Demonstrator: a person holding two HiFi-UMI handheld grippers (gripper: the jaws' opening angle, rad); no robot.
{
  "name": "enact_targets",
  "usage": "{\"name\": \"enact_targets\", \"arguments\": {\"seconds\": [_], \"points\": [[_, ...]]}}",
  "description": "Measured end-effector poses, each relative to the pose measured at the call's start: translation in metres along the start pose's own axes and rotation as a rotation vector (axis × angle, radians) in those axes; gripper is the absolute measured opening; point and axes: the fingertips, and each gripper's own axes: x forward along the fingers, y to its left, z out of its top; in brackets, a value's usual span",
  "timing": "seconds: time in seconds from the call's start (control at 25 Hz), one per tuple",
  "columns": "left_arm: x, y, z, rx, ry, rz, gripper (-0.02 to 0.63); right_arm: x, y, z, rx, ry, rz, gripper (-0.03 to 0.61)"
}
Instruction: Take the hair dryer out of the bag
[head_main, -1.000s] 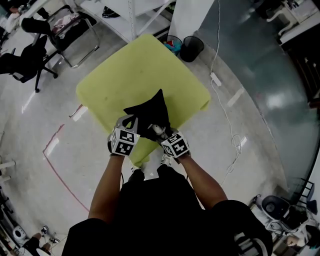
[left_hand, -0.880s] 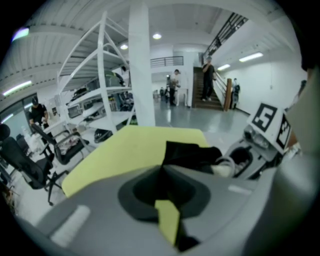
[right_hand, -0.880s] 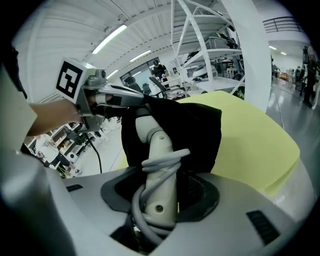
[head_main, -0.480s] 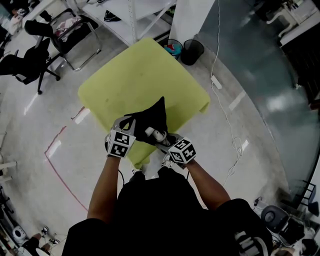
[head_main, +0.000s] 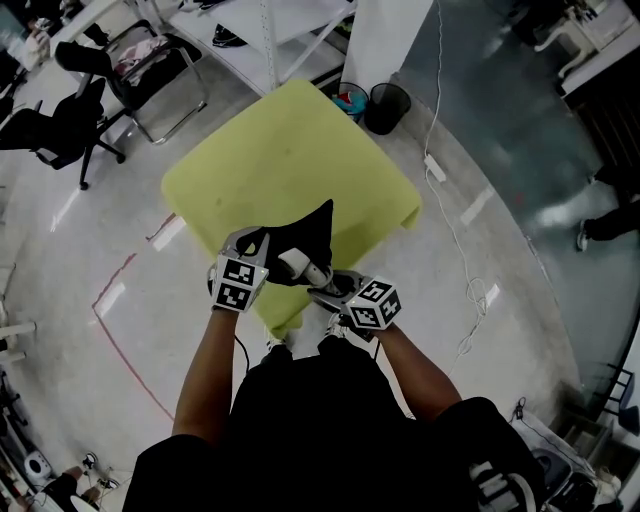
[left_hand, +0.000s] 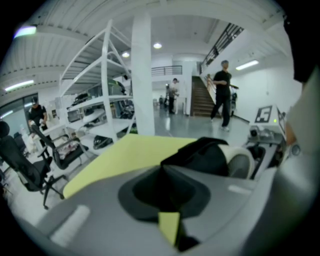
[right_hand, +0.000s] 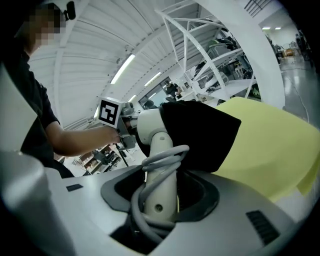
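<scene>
Half a white plastic hair dryer (head_main: 295, 265), grey cord (right_hand: 167, 154) coiled round its handle, sits over the yellow-green table's (head_main: 290, 150) near corner. Its handle is clamped lengthwise in the right gripper (head_main: 322, 286), and its head points tablewards inside the black cloth bag (head_main: 308, 232), which the left gripper (head_main: 254, 243) pinches.

Lime-yellow table (head_main: 290, 150) mid-floor, black waste bin (head_main: 386, 107) by its far corner, office chair (head_main: 55, 130) and white shelving (left_hand: 107, 90) off left.

The hair dryer (right_hand: 161, 150) was seen to be white, and its coiled cord (right_hand: 150, 200) pale grey. The bag (head_main: 305, 235) was shown plain black, and the table (head_main: 290, 150) yellow-green. Black-and-white square markers were carried on the cubes of the left gripper (head_main: 250, 245) and right gripper (head_main: 328, 287). A red line (head_main: 130, 360) was marked on the pale grey floor (head_main: 480, 120).
</scene>
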Motion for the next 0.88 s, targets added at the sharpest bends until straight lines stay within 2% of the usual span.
{"name": "enact_targets", "arguments": {"seconds": [0.28, 0.6, 0.8, 0.88], "points": [[-0.008, 0.017, 0.018, 0.012, -0.026, 0.055, 0.019, -0.010, 0.025, 0.014, -0.004, -0.084, 0.075, 0.187], [-0.037, 0.031, 0.084, 0.070, -0.150, 0.153, 0.019, -0.028, 0.047, 0.051, -0.020, -0.209, 0.119, 0.187], [-0.033, 0.045, 0.102, 0.076, -0.118, 0.190, 0.020, -0.039, 0.066, 0.072, -0.051, -0.280, 0.194, 0.187], [-0.033, 0.050, 0.107, 0.088, -0.116, 0.196, 0.020, -0.044, 0.071, 0.082, -0.063, -0.312, 0.196, 0.187]]}}
